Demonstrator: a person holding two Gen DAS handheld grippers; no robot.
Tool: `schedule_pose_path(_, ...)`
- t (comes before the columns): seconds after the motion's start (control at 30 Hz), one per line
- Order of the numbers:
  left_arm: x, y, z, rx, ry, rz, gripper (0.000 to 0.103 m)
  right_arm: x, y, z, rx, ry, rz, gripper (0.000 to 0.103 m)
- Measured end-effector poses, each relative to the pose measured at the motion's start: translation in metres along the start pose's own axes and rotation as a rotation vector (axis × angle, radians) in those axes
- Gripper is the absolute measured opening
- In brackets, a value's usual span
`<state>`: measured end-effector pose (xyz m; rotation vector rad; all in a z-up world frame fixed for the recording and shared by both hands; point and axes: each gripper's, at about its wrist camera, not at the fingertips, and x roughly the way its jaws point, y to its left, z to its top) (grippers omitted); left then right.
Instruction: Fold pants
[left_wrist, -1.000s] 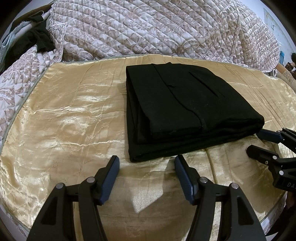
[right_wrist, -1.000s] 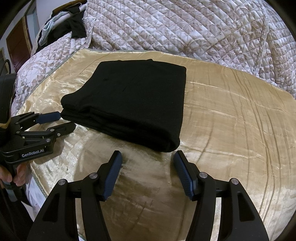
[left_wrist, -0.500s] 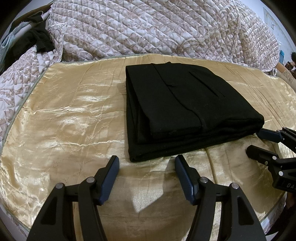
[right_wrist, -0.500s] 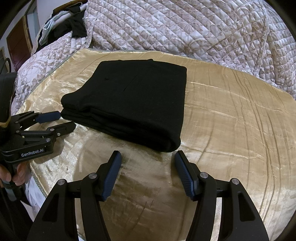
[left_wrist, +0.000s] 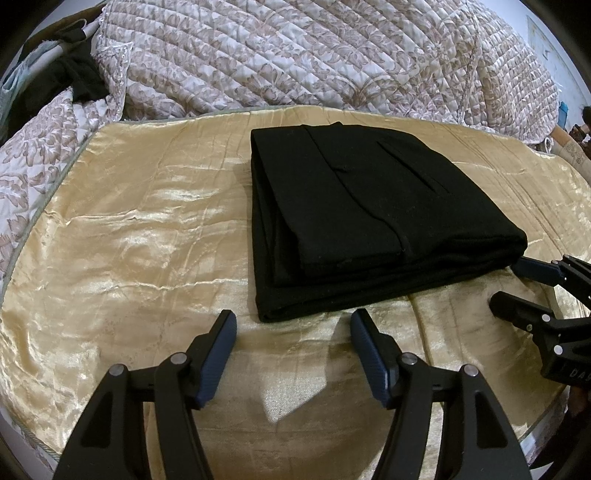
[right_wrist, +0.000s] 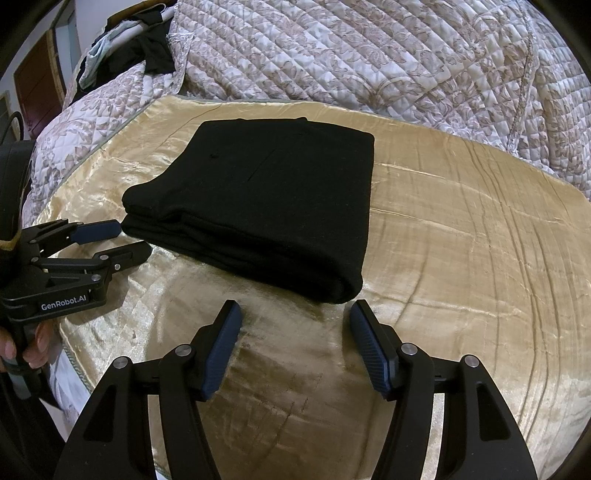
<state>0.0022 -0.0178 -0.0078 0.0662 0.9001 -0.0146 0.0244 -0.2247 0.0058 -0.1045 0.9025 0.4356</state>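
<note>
The black pants (left_wrist: 369, 218) lie folded in a neat rectangular stack on the gold satin cloth (left_wrist: 129, 240); they also show in the right wrist view (right_wrist: 266, 206). My left gripper (left_wrist: 293, 325) is open and empty, just short of the stack's near edge. My right gripper (right_wrist: 295, 317) is open and empty, just short of the stack's near right corner. The right gripper shows at the right edge of the left wrist view (left_wrist: 517, 284), the left gripper at the left of the right wrist view (right_wrist: 129, 240), both beside the stack.
A quilted floral bedspread (left_wrist: 314, 59) is bunched up behind the gold cloth. Dark and pale clothes (right_wrist: 147, 48) lie at the far left corner. The bed's edge (right_wrist: 74, 362) runs below the left gripper.
</note>
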Motion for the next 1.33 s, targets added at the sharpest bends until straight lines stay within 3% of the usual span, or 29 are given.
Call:
schedule_pose_path(0.6, 0.0002, 0.0027, -0.0024, -0.007, 0.004, 0.007, 0.074, 0.0035, 0.0006, 0.0043, -0.007, 0.003, -0.015, 0.064)
schedule_pose_path(1.03, -0.0014, 0.0029, -0.0011, -0.014, 0.002, -0.001, 0.075, 0.0031, 0.002, -0.0008, -0.029, -0.041, -0.042, 0.073)
schedule_pose_path(1.33, -0.0007, 0.0035, 0.0008, -0.018, 0.004, -0.007, 0.076, 0.0036, 0.0054, 0.0019, -0.039, -0.016, -0.056, 0.075)
